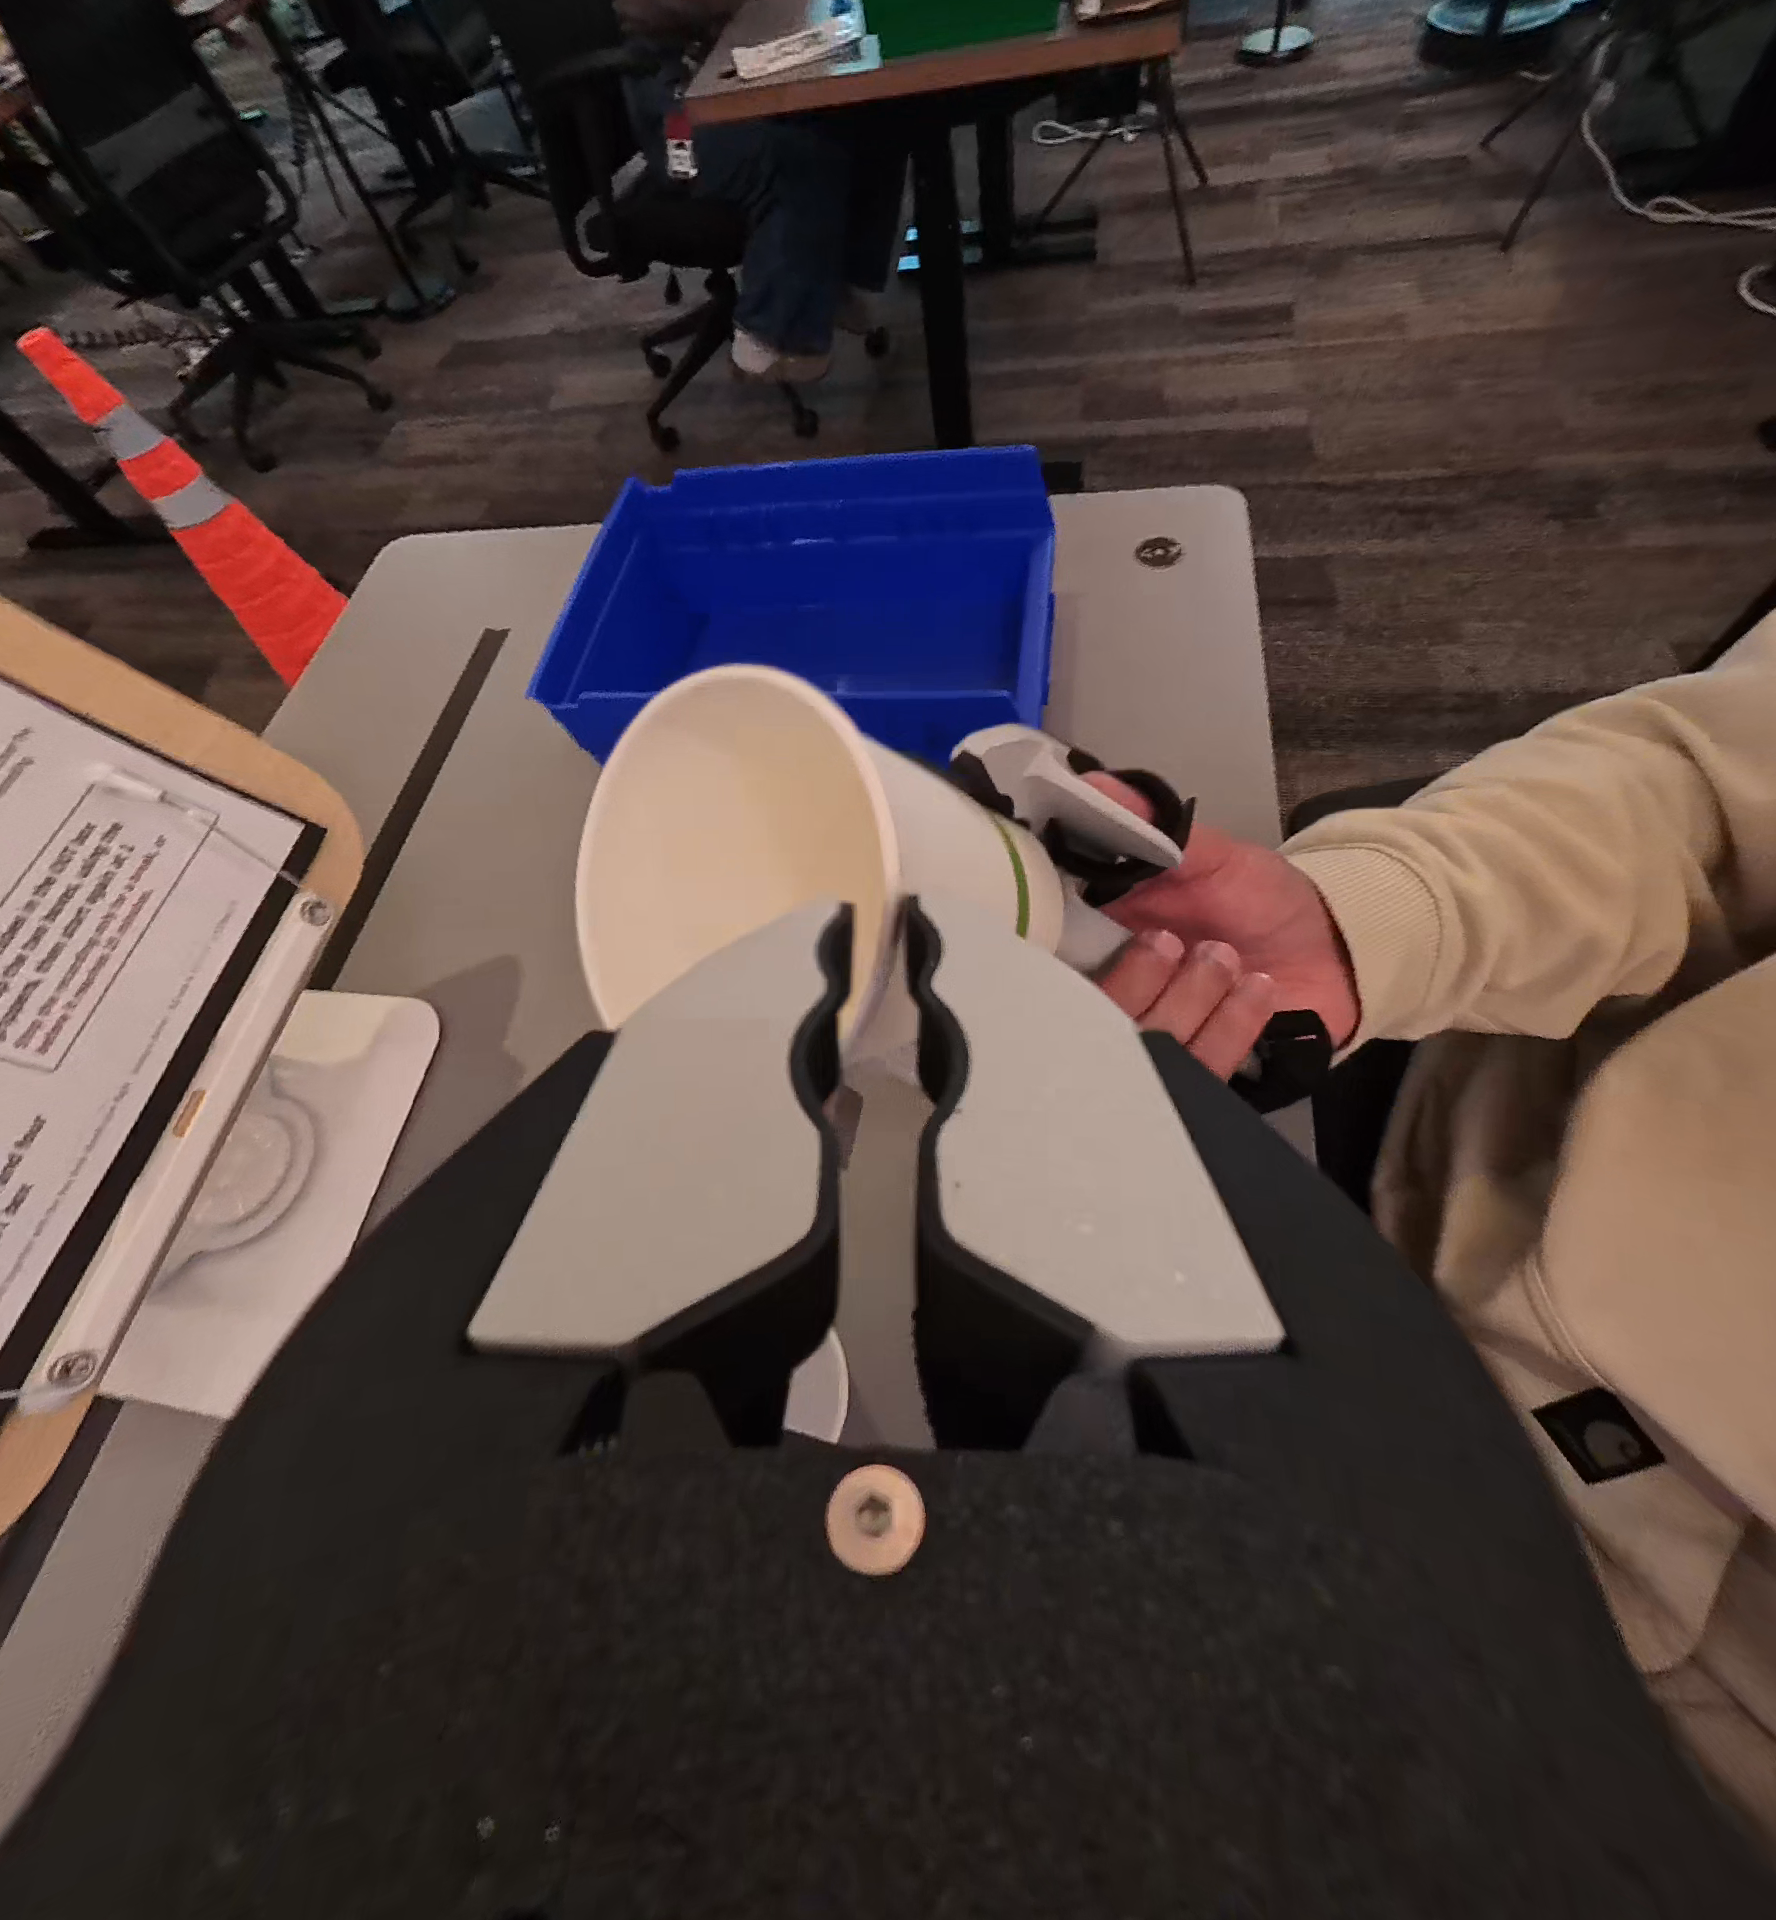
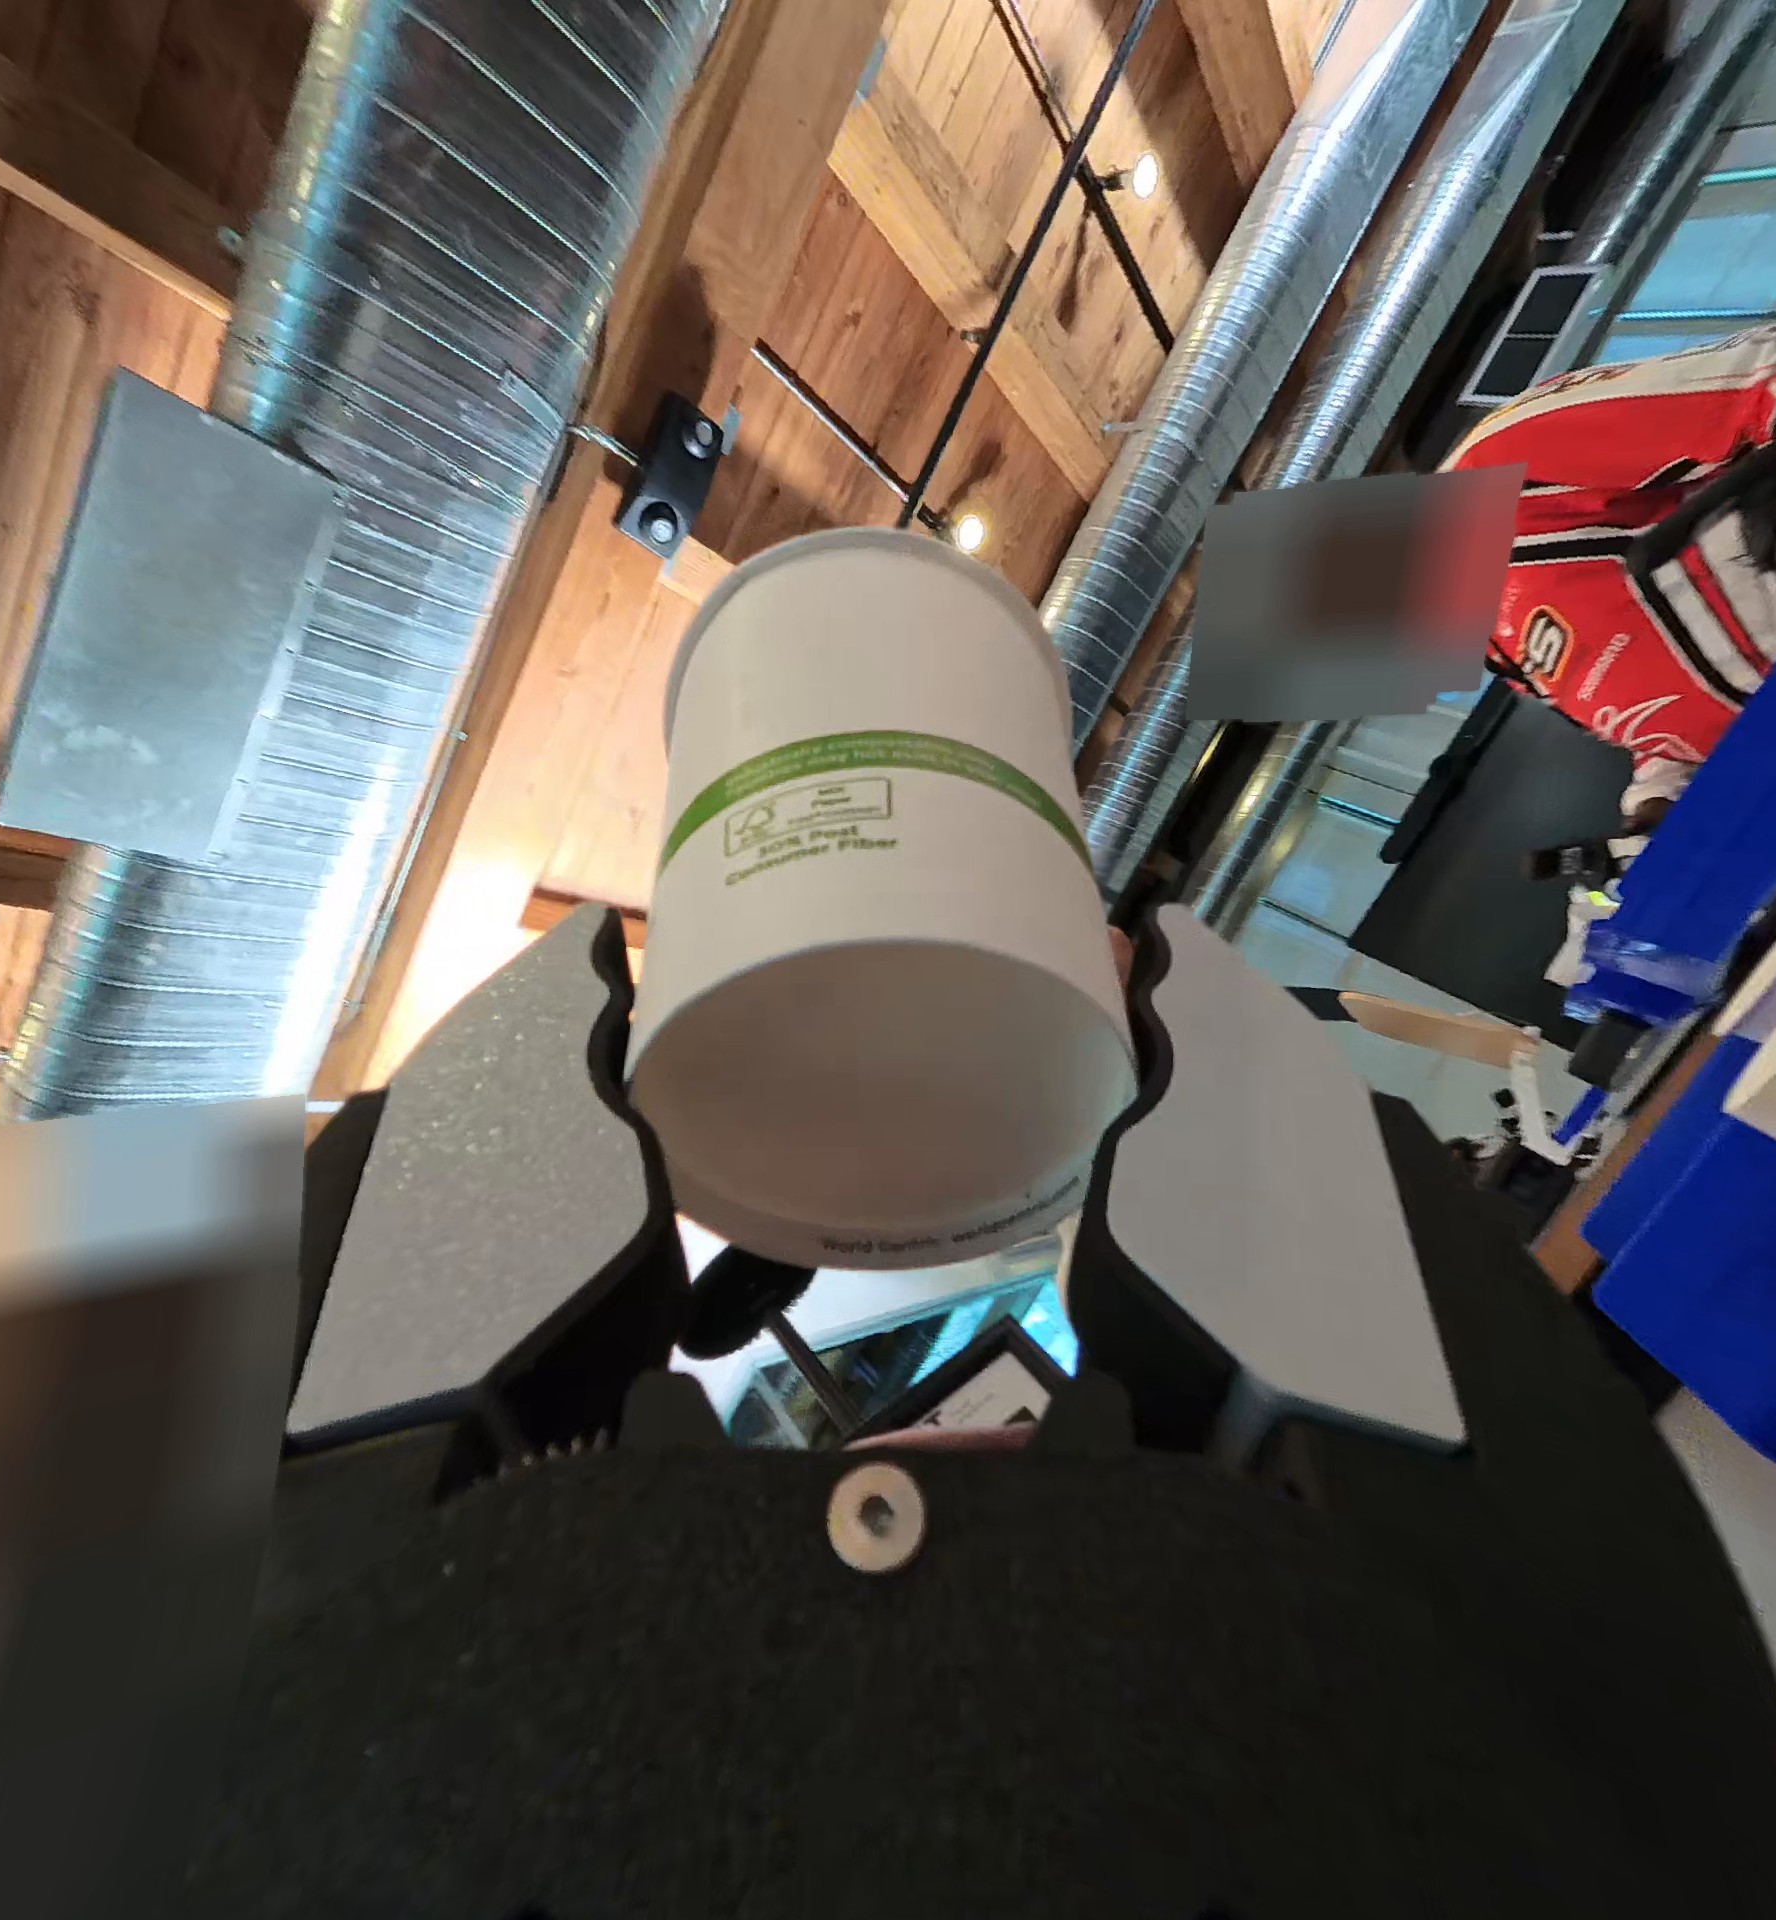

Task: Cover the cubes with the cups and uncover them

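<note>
One white paper cup with a green band is held in the air over the grey table, tilted with its mouth to the left. My left gripper is shut on the cup's rim wall, pinching it between the fingertips. My right gripper, held by a hand in a beige sleeve, grips the cup's base end. In the right wrist view, which looks up at the ceiling, my right gripper is shut around the cup near its bottom. No cube shows in either view.
A blue bin stands on the table just behind the cup. A board with printed paper is at the left. An orange cone stands on the floor. A white rounded object shows under my left gripper.
</note>
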A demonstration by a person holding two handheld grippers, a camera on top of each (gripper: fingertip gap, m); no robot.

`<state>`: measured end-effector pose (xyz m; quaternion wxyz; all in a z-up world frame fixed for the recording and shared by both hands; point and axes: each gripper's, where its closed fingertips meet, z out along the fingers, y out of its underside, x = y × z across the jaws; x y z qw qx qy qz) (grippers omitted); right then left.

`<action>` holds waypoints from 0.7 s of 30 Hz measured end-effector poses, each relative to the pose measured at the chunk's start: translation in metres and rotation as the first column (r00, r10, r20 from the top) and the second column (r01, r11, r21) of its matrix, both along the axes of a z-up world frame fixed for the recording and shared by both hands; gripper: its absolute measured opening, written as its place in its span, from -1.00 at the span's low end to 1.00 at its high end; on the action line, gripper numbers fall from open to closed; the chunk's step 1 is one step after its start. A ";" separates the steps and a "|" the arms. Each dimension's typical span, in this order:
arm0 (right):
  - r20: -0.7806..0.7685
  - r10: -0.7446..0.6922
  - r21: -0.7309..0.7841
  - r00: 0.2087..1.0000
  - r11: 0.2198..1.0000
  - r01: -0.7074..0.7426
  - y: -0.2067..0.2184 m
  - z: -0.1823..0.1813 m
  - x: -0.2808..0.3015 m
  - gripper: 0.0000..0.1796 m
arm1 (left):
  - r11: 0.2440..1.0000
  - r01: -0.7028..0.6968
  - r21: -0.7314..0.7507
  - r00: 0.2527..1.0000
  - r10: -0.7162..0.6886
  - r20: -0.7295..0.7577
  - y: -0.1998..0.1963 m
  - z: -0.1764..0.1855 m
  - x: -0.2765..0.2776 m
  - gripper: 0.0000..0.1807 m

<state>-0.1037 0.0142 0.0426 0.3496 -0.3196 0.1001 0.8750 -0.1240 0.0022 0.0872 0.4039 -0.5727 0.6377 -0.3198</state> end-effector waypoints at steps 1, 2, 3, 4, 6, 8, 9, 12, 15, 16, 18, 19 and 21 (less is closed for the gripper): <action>0.014 -0.017 0.004 1.000 1.000 0.017 0.001 0.000 0.003 0.01 | 0.999 -0.034 0.008 0.999 0.034 0.002 0.004 -0.002 -0.003 -0.73; 0.033 -0.041 0.005 0.999 0.999 0.040 0.002 -0.001 0.007 0.01 | 0.997 -0.079 0.019 0.997 0.079 0.010 0.009 -0.004 -0.008 -0.56; 0.073 -0.065 0.010 0.995 0.998 0.065 0.003 -0.002 0.009 0.01 | 0.991 -0.128 0.024 0.992 0.128 0.025 0.012 -0.005 -0.016 -0.44; 0.128 -0.098 0.023 0.987 0.995 0.096 0.004 -0.003 0.012 0.01 | 0.982 -0.189 0.023 0.981 0.187 0.048 0.014 -0.007 -0.026 -0.39; 0.251 -0.171 0.064 0.953 0.985 0.160 0.004 -0.004 0.018 0.01 | 0.937 -0.348 0.021 0.933 0.345 0.099 0.020 -0.020 -0.052 -0.30; 0.373 -0.244 0.120 0.895 0.969 0.214 0.005 -0.003 0.025 0.01 | 0.865 -0.500 -0.046 0.852 0.500 0.153 0.019 -0.048 -0.074 -0.31; 0.441 -0.282 0.154 0.852 0.959 0.237 0.005 -0.003 0.029 0.01 | 0.831 -0.545 -0.110 0.813 0.556 0.171 0.015 -0.067 -0.081 -0.30; 0.684 -0.338 0.236 0.646 0.941 0.242 0.010 -0.014 0.035 0.02 | 0.724 -0.641 -0.256 0.712 0.685 0.154 -0.005 -0.134 -0.098 -0.22; 0.847 -0.415 0.359 0.331 0.907 0.220 0.020 -0.027 0.049 0.02 | 0.656 -0.714 -0.245 0.659 0.748 0.083 -0.021 -0.181 -0.111 -0.24; 0.886 -0.423 0.392 0.191 0.902 0.181 0.026 -0.033 0.053 0.02 | 0.646 -0.732 -0.216 0.651 0.757 0.058 -0.023 -0.191 -0.115 -0.25; 0.910 -0.411 0.415 -0.061 0.907 0.073 0.040 -0.044 0.059 0.02 | 0.640 -0.745 -0.187 0.644 0.764 0.047 -0.026 -0.202 -0.121 -0.26; 0.904 -0.395 0.400 -0.164 0.916 0.002 0.046 -0.050 0.059 0.02 | 0.646 -0.738 -0.196 0.652 0.757 0.043 -0.028 -0.205 -0.121 -0.27; 0.857 -0.343 0.314 -0.386 0.939 -0.138 0.061 -0.067 0.060 0.02 | 0.644 -0.733 -0.219 0.653 0.756 0.038 -0.028 -0.209 -0.121 -0.28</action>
